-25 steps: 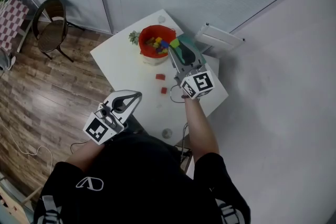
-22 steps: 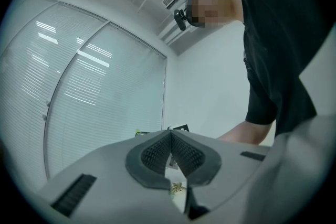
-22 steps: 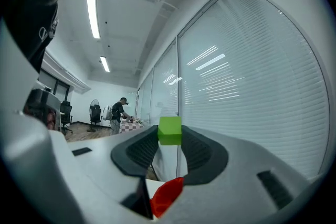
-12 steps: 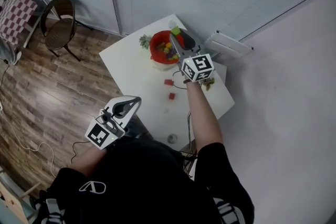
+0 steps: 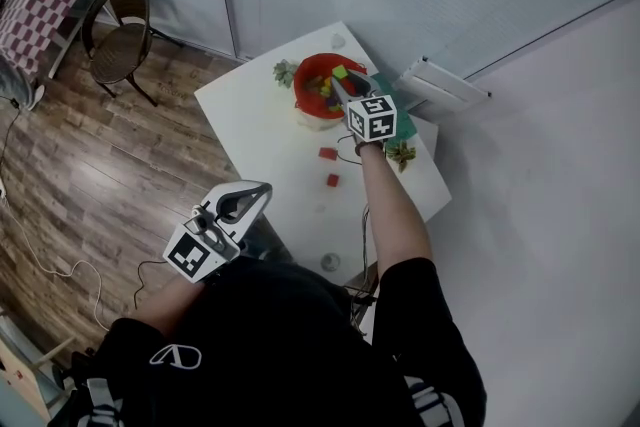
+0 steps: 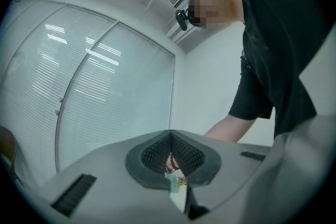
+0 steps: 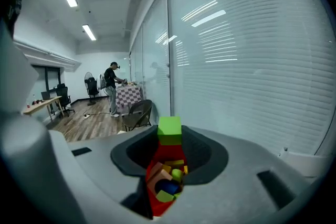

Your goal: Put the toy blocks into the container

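Note:
A red container (image 5: 313, 75) with several coloured blocks stands at the far side of the white table (image 5: 260, 115). My right gripper (image 5: 341, 77) reaches over its rim, shut on a green block (image 5: 340, 72). In the right gripper view the green block (image 7: 169, 130) sits between the fingertips, and the red container (image 7: 157, 202) with its mixed blocks shows below the jaws. Two red blocks (image 5: 327, 153) (image 5: 333, 180) lie on the table nearer to me. My left gripper (image 5: 262, 188) hangs off the table's near left edge, jaws together and empty; its tips (image 6: 170, 132) meet.
A small plant (image 5: 285, 71) stands left of the container and another (image 5: 403, 155) at the table's right edge. A small round object (image 5: 330, 262) lies near the front edge. A dark chair (image 5: 118, 33) stands on the wood floor at left. A white wall unit (image 5: 440, 85) is right of the table.
My right gripper has moved away from me and down with the green block, from above the table to over the container. The left gripper has hardly shifted.

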`<state>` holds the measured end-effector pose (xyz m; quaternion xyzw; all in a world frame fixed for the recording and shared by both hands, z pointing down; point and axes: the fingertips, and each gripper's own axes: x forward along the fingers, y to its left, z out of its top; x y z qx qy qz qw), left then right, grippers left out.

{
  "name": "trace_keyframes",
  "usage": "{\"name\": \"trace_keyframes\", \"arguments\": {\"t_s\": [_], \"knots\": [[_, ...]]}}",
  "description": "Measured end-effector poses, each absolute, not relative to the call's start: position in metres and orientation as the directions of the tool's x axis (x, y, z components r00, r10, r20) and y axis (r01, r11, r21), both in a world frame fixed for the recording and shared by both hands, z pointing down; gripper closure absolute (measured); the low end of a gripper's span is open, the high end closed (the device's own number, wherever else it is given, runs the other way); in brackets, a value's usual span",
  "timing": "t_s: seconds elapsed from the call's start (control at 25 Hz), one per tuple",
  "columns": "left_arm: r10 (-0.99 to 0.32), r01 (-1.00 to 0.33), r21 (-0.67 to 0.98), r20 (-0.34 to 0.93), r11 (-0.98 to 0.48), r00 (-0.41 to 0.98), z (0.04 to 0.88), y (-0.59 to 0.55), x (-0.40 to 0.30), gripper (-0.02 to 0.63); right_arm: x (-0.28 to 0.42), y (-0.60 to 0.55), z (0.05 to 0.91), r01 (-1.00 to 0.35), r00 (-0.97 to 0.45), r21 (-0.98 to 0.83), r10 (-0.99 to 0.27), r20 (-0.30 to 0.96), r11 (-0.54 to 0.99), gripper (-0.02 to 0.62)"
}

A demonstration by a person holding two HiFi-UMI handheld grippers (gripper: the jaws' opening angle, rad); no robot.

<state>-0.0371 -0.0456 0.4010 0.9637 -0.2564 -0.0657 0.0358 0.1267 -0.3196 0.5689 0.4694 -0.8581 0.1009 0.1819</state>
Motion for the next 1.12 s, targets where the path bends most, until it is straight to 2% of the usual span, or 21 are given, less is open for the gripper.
{"name": "trace_keyframes", "arguments": {"t_s": [0.08,0.12,0.16,0.4,0.68,0.92,1.12], "knots": [[-0.506,-0.496,0.107,-0.106,-0.862,0.856,0.402,-0.045,-0.040,0.601,0.128,-0.324,0.570,-0.853,-0.474,0.013,-0.783,0.402,0.522,0.449],[-0.507,-0.498,0.107,-0.107,-0.861,0.855,0.403,-0.045,-0.041,0.601,0.129,-0.326,0.570,-0.860,-0.463,0.016,-0.794,0.395,0.510,0.392],[-0.508,-0.498,0.106,-0.108,-0.861,0.855,0.404,-0.045,-0.041,0.601,0.130,-0.328,0.571,-0.865,-0.457,0.015,-0.799,0.391,0.502,0.288],[-0.508,-0.498,0.109,-0.110,-0.861,0.854,0.402,-0.042,-0.042,0.601,0.129,-0.315,0.554,-0.856,-0.474,0.022,-0.801,0.365,0.516,0.342],[-0.488,-0.477,0.115,-0.110,-0.872,0.866,0.405,-0.039,-0.033,0.601,0.125,-0.269,0.485,-0.824,-0.532,0.085,-0.815,0.230,0.561,0.330],[-0.454,-0.443,0.107,-0.121,-0.890,0.883,0.400,-0.035,-0.022,0.601,0.123,-0.210,0.422,-0.818,-0.555,0.110,-0.824,0.110,0.565,0.353],[-0.419,-0.409,0.099,-0.133,-0.907,0.898,0.393,-0.032,-0.011,0.601,0.121,-0.159,0.404,-0.810,-0.570,0.115,-0.818,0.082,0.576,0.353]]}}
